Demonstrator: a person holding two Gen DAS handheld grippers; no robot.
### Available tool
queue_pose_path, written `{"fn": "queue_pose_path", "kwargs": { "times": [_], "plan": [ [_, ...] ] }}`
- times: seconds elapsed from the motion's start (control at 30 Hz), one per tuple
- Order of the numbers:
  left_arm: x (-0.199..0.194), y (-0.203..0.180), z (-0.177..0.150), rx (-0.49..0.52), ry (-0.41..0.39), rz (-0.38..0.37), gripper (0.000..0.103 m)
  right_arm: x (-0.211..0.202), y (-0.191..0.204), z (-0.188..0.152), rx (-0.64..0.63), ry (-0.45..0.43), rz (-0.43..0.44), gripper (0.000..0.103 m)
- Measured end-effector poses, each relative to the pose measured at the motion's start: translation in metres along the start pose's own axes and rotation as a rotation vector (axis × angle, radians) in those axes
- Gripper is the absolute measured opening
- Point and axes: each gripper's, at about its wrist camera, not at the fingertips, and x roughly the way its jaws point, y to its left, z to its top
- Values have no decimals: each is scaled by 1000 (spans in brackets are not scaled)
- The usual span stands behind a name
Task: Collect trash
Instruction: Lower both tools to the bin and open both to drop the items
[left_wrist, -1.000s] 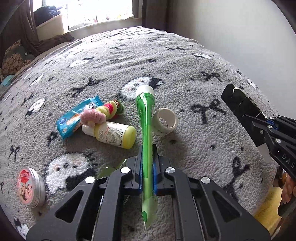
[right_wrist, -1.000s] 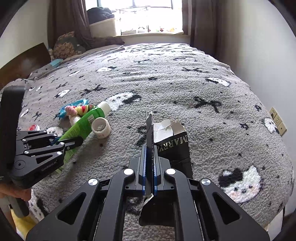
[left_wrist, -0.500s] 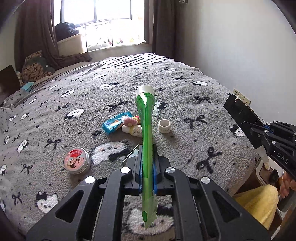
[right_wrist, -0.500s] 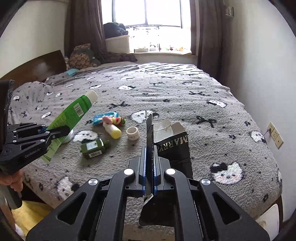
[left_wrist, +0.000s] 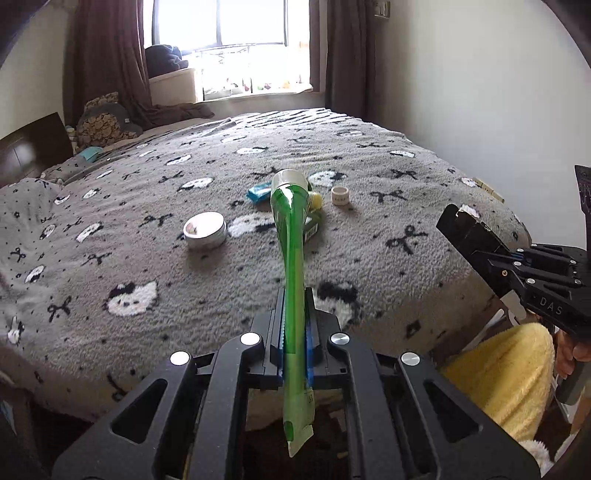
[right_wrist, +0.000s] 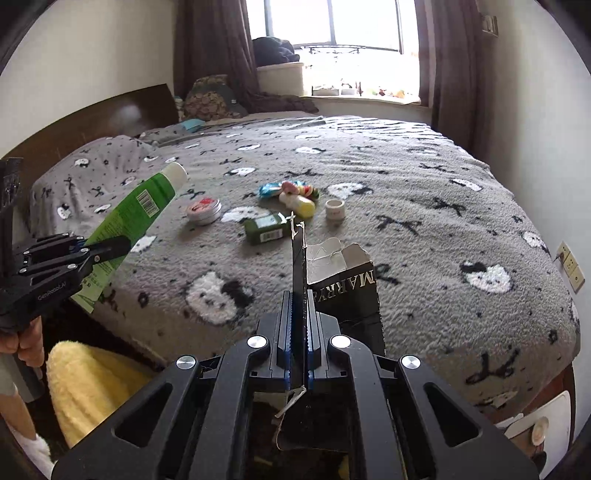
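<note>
Holding a long green squeeze tube with a white cap (left_wrist: 291, 236) tight by its flat end, the left gripper (left_wrist: 294, 325) points it up over the bed. The right gripper (right_wrist: 299, 314) is pinched on the rim of a black paper bag (right_wrist: 347, 291), off to the tube's right, nearest that hand.

The black bag (right_wrist: 343, 291) reads "MARRY" upside down, the right gripper (left_wrist: 554, 302) body shows "DAS", the left gripper (right_wrist: 51, 291) body "GenRobot.AI", and the green tube (right_wrist: 136, 210) carries a barcode.
</note>
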Motion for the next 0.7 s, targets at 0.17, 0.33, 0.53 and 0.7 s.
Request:
{"fn": "queue_pose_path", "kwargs": {
  "times": [0.17,0.33,0.53,0.7],
  "plan": [
    [-4,-6,-47,-14,78,-19,7,8,17,-36,-7,89,40,7],
    [10,-13,-88,-43,182,-50,7,24,22,-67,29,181,60,7],
    [34,-21,-132,-72,313,-99,7,49,25,-103,65,308,82,7],
    [57,-29,-161,-78,408,-122,7,64,30,-120,71,363,90,7]
  ]
}}
